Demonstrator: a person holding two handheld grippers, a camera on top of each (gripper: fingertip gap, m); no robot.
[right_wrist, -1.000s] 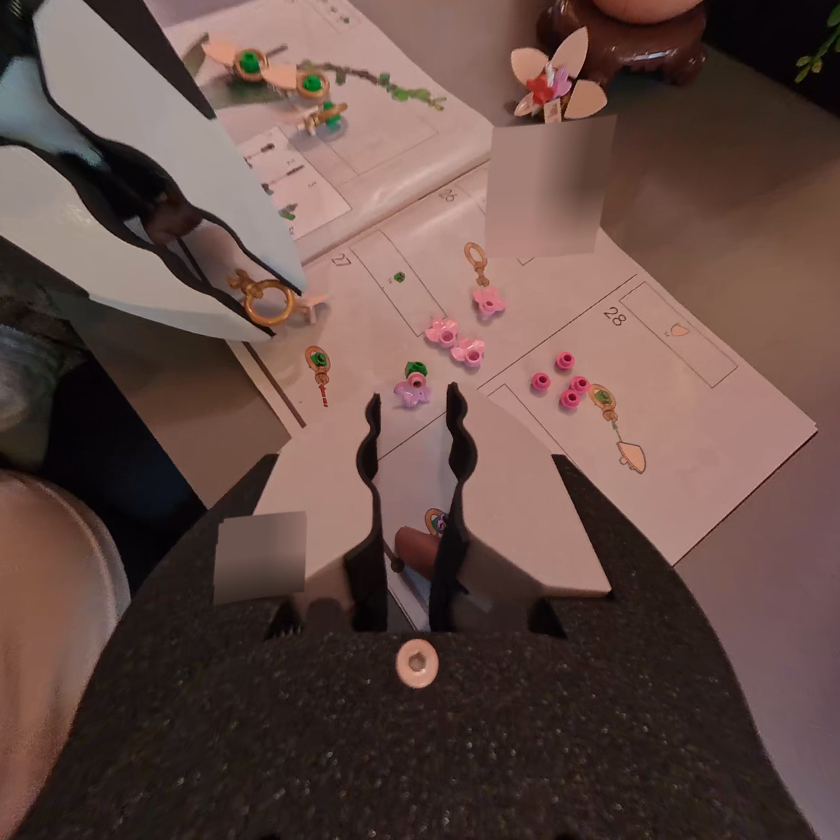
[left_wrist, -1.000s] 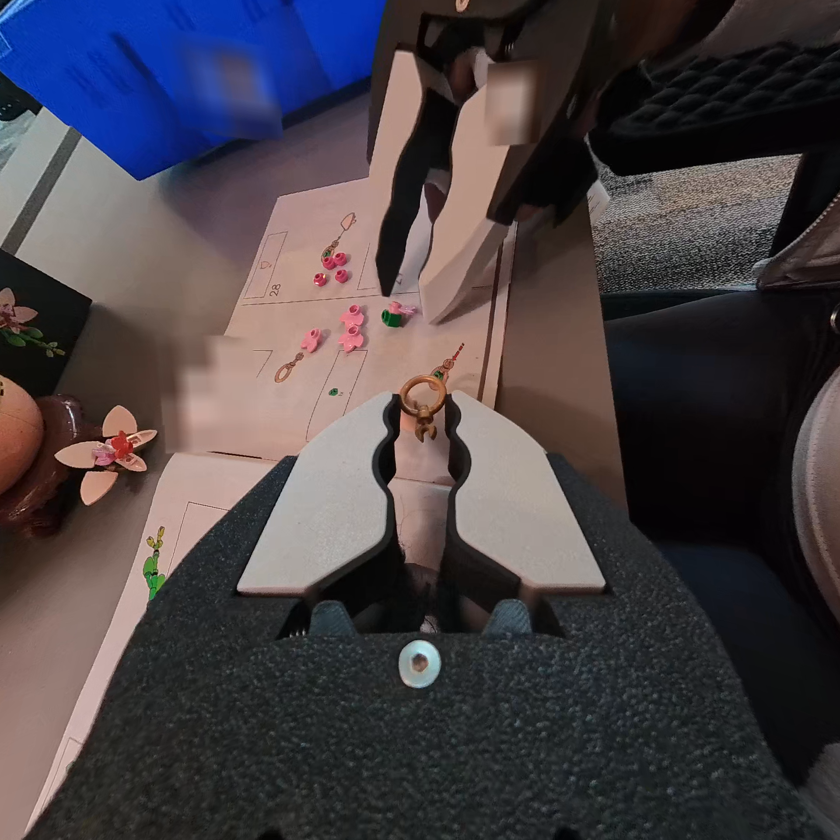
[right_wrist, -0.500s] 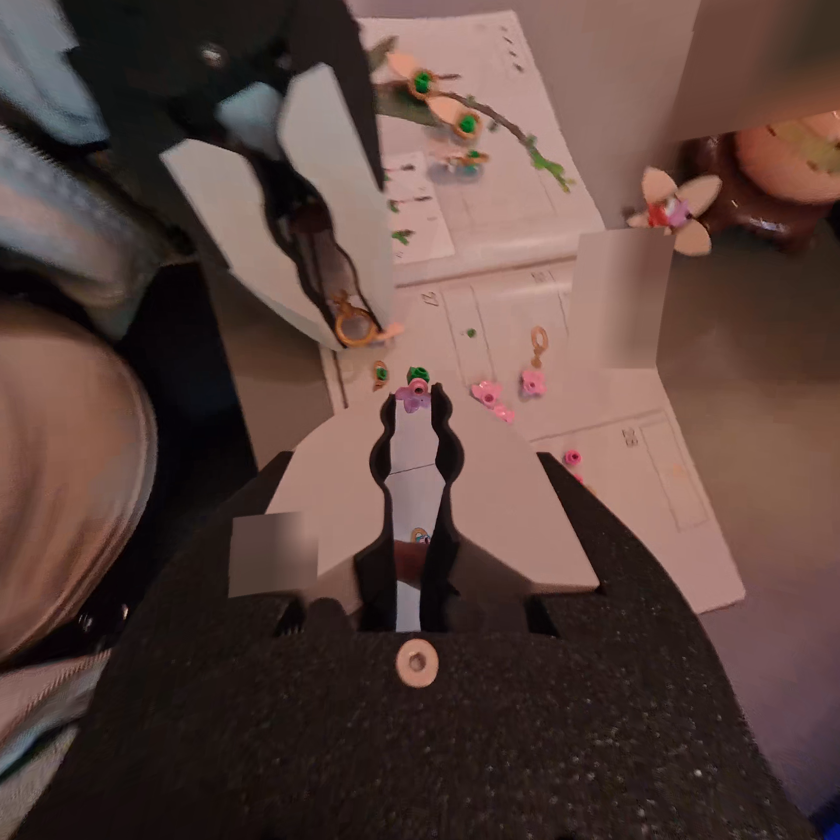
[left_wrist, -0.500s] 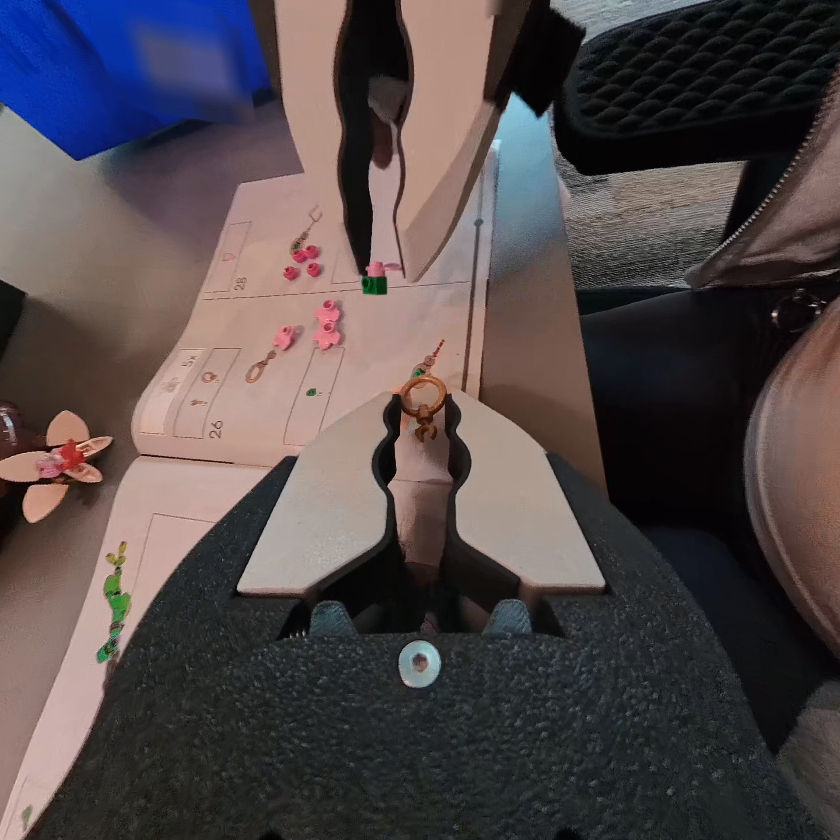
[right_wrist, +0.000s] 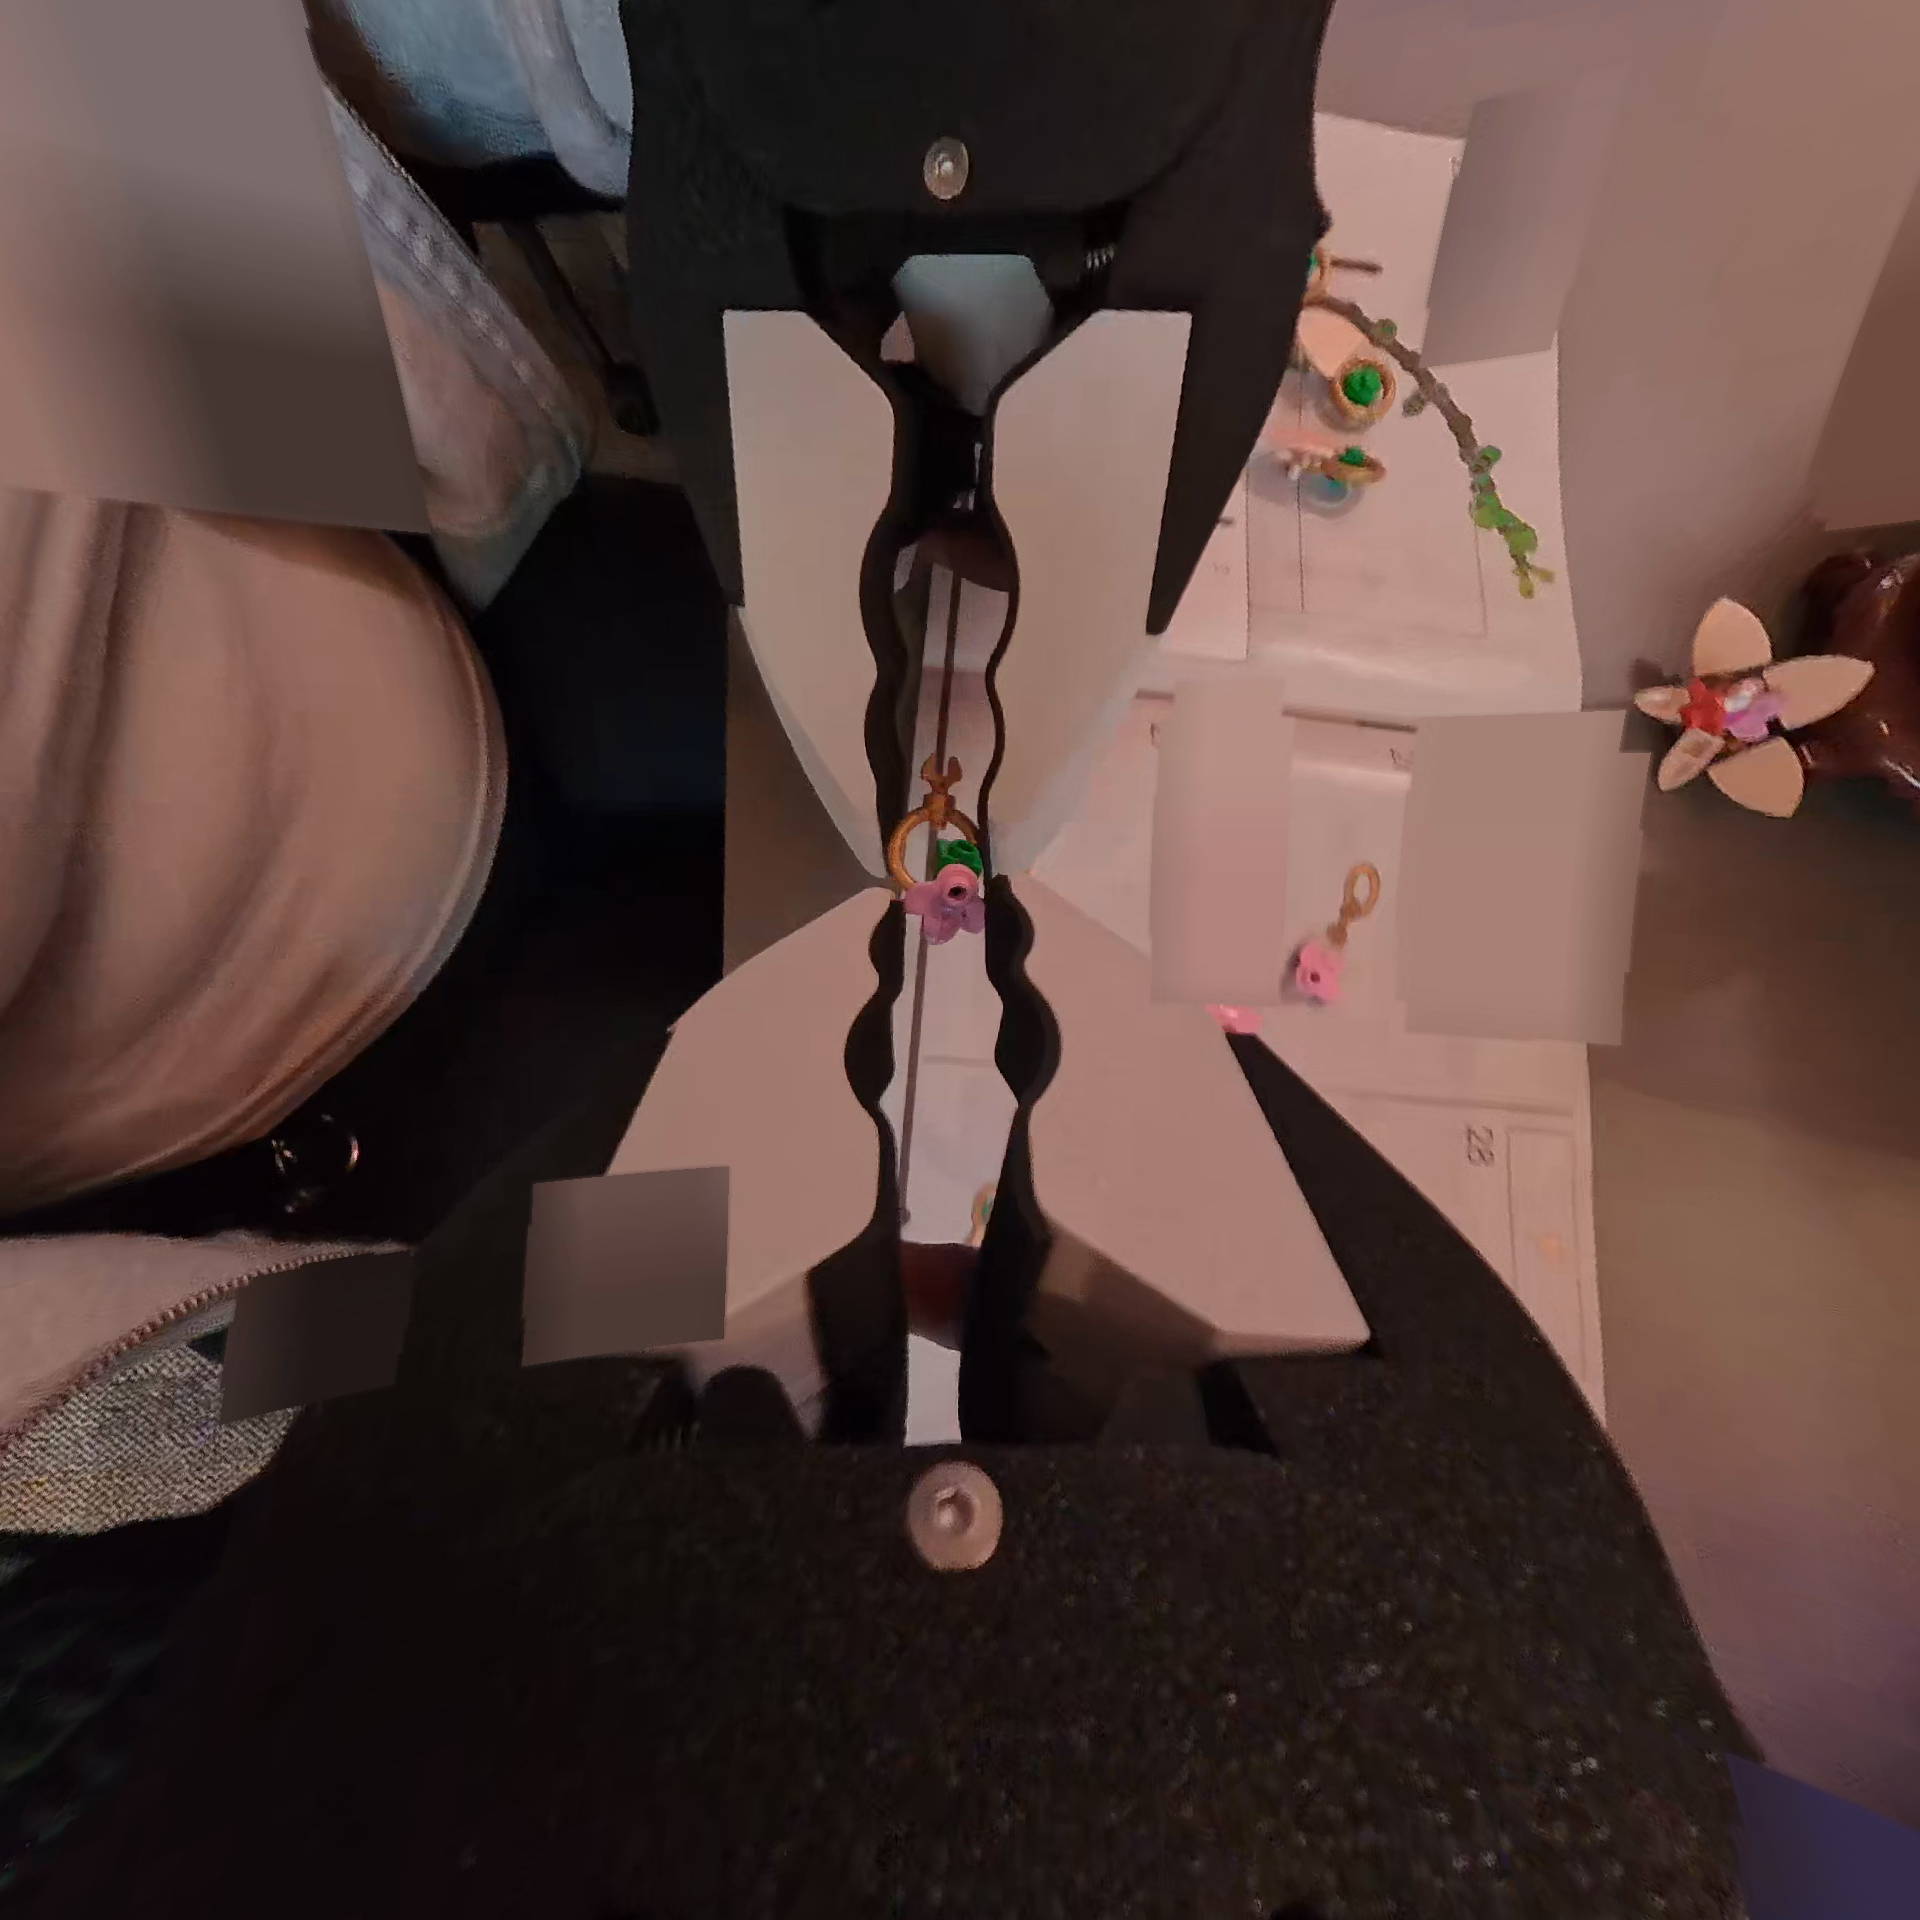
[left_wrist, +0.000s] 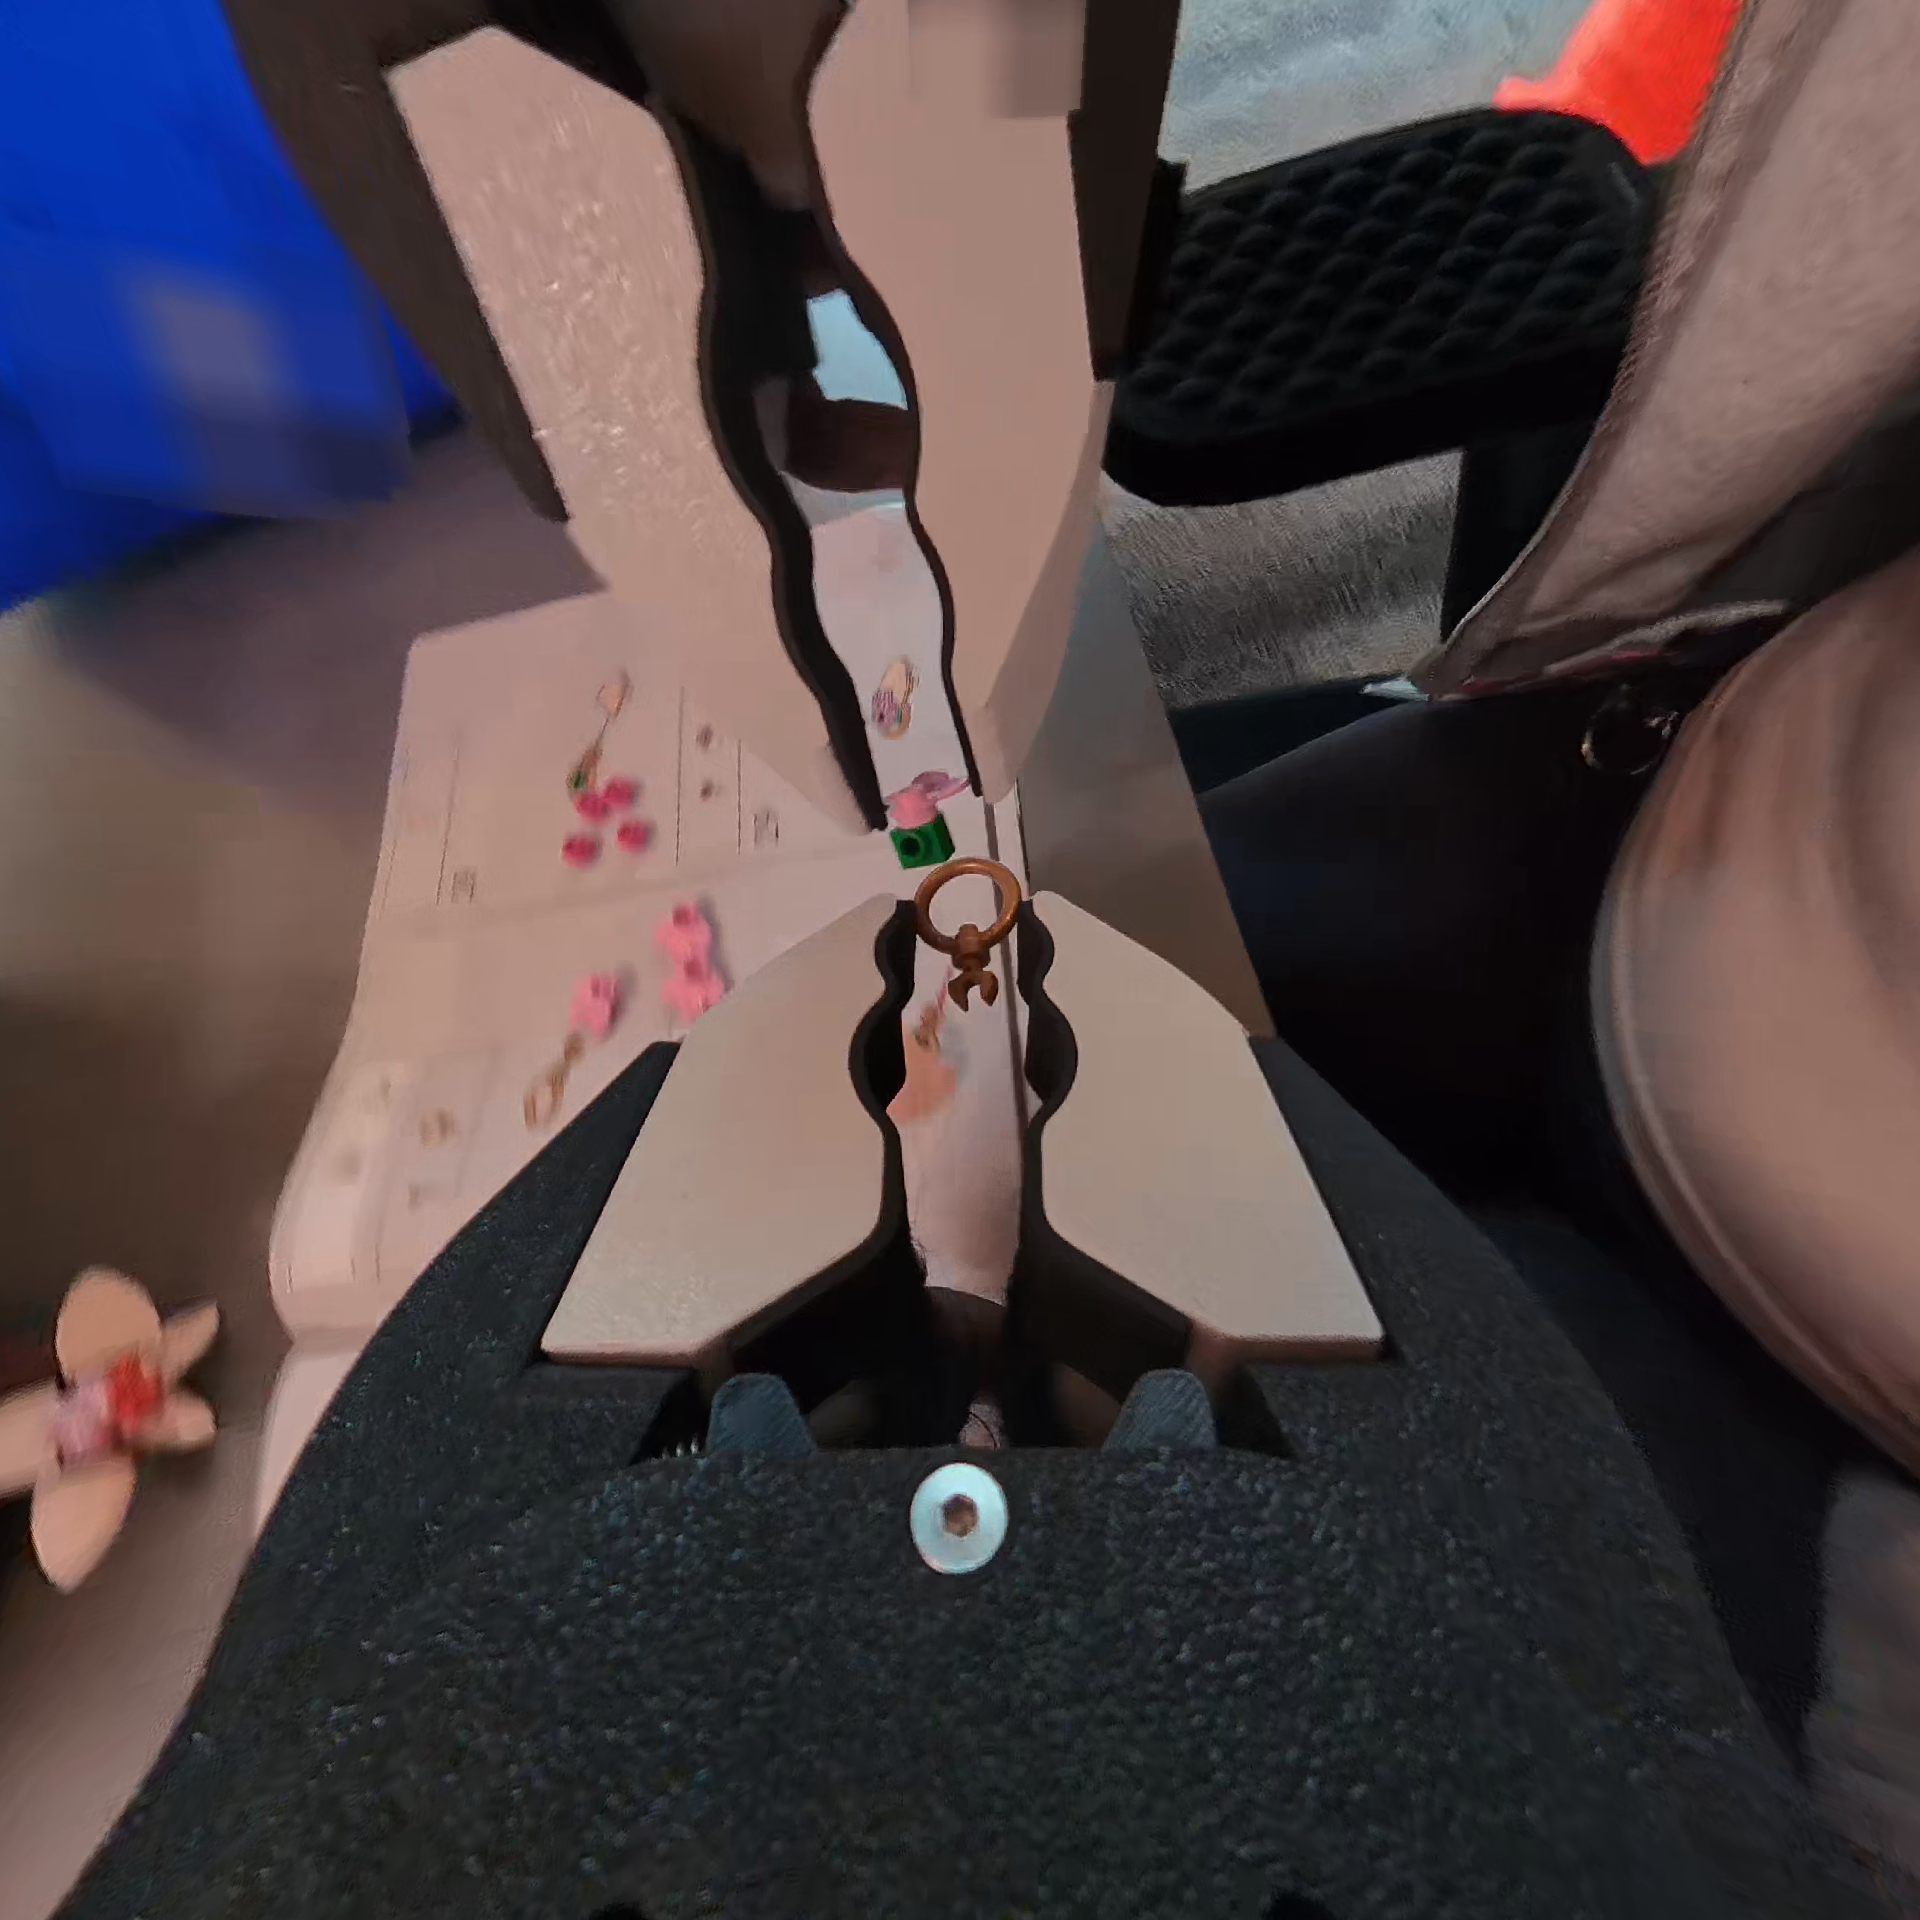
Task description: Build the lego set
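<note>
Left wrist view: left claw (left_wrist: 966, 920), narrowly parted, pinches a gold ring piece with a small clip stem (left_wrist: 966, 925) at its tips; directly ahead, tip to tip, the right claw (left_wrist: 920, 805) is closed on a pink flower piece seated on a green stud brick (left_wrist: 921, 826), the brick just beside the ring. Right wrist view: right claw (right_wrist: 943, 902) grips the same flower (right_wrist: 943, 902), green brick (right_wrist: 958, 858) against the ring (right_wrist: 928, 844). Beneath both: open instruction booklet (left_wrist: 499, 862) on the desk (left_wrist: 156, 831), loose pink flower pieces (left_wrist: 686, 961), magenta studs (left_wrist: 608, 821); cream-petalled flower model (right_wrist: 1735, 717) lies well apart.
</note>
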